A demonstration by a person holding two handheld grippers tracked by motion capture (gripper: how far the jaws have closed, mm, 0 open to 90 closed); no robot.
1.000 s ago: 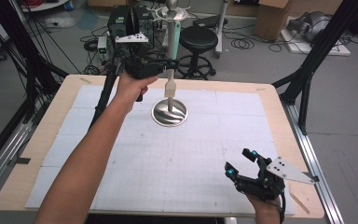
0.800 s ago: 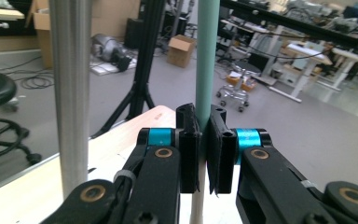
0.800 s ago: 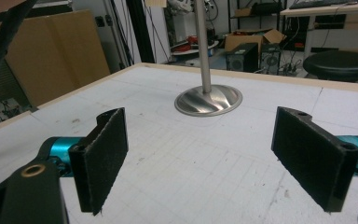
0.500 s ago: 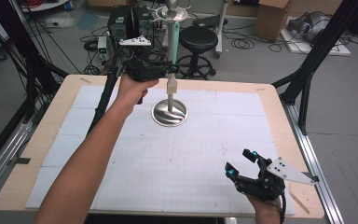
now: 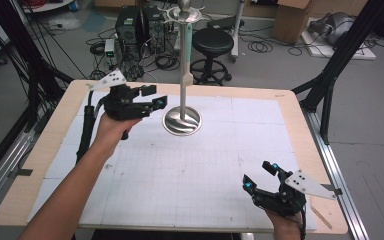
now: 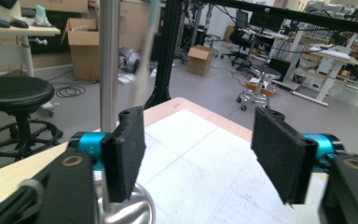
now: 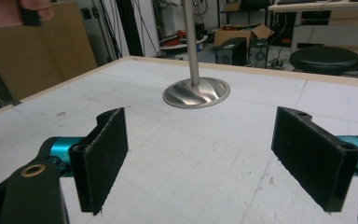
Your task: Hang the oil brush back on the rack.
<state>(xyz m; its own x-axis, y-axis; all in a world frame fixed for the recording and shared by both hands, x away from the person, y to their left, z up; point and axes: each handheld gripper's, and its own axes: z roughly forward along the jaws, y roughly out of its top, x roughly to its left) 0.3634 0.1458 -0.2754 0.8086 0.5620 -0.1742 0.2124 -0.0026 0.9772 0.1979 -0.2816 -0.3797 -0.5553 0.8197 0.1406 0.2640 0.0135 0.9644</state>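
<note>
Tall polished steel stand, round domed base [image 5: 181,121], slim upright pole [image 5: 185,60]: upper centre of frame, on the white gridded table [image 5: 180,180]. Left gripper [image 5: 150,96]: just left of pole, jaws wide, empty. Right gripper [image 5: 261,176]: lower right, jaws wide, empty. Step: likely approach to pole; next move calls for centring the pole between the 2 jaws, then closing.

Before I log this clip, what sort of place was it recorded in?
Most likely a robotics lab or workshop: a gridded test table inside a black frame, loose cables and computer towers on the floor, cardboard boxes and workbenches behind.
</note>
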